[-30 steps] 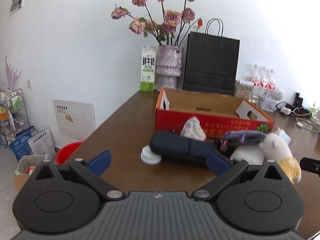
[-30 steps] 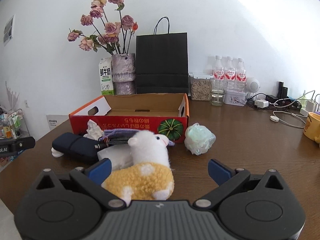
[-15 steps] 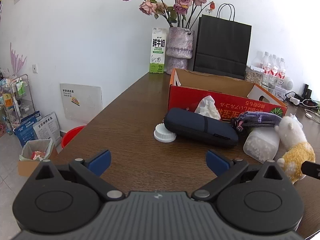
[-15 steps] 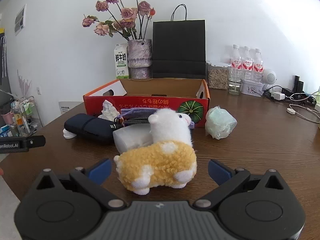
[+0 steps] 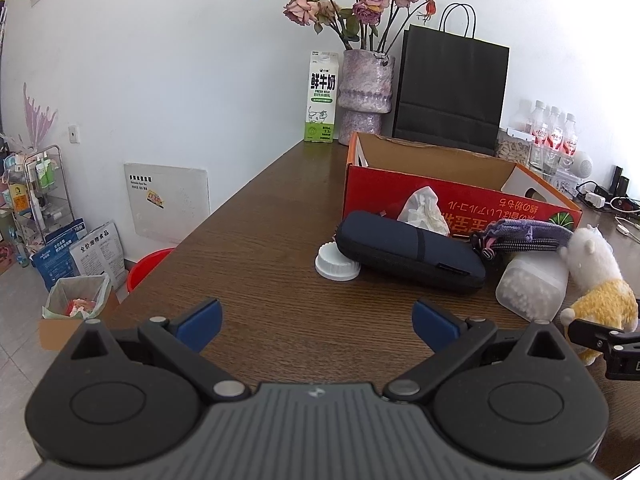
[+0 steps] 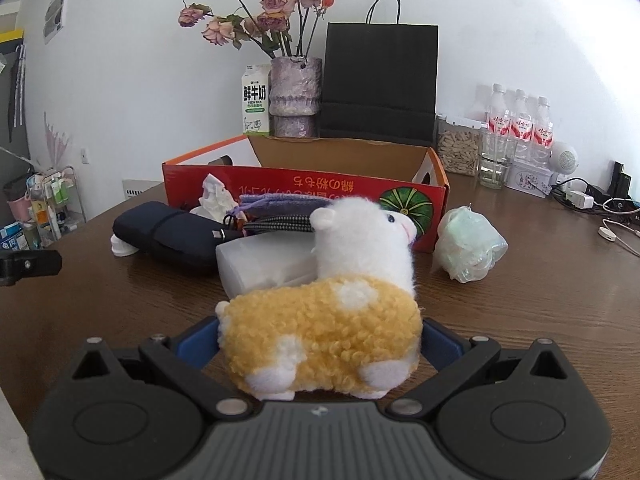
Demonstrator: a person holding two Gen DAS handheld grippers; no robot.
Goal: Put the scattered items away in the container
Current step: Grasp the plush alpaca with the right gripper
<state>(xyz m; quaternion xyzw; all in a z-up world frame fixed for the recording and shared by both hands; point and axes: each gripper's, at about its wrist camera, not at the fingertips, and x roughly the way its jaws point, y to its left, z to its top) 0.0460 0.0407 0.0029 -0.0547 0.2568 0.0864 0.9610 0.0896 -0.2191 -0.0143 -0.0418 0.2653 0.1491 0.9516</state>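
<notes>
An open red cardboard box (image 5: pixel 440 196) (image 6: pixel 300 188) stands on the brown table. In front of it lie a dark zip case (image 5: pixel 404 248), a white lid (image 5: pixel 336 266), a crumpled tissue (image 5: pixel 424 210), a purple pouch (image 5: pixel 520 234), a translucent tub (image 5: pixel 532 284) and a balled plastic bag (image 6: pixel 468 244). A yellow-and-white plush sheep (image 6: pixel 328 320) (image 5: pixel 600 280) stands between the spread fingers of my right gripper (image 6: pixel 318 338), which is open. My left gripper (image 5: pixel 316 320) is open over bare table, short of the lid and case.
A vase of dried roses (image 5: pixel 366 96), a milk carton (image 5: pixel 322 96) and a black paper bag (image 5: pixel 452 92) stand behind the box. Water bottles (image 6: pixel 518 128), a jar and cables (image 6: pixel 616 224) fill the back right. The table's left edge drops to a red bucket (image 5: pixel 148 264).
The right gripper has moved forward, so the plush sheep now sits between its fingers. The left gripper has pulled back and up, away from the case. Both stay open.
</notes>
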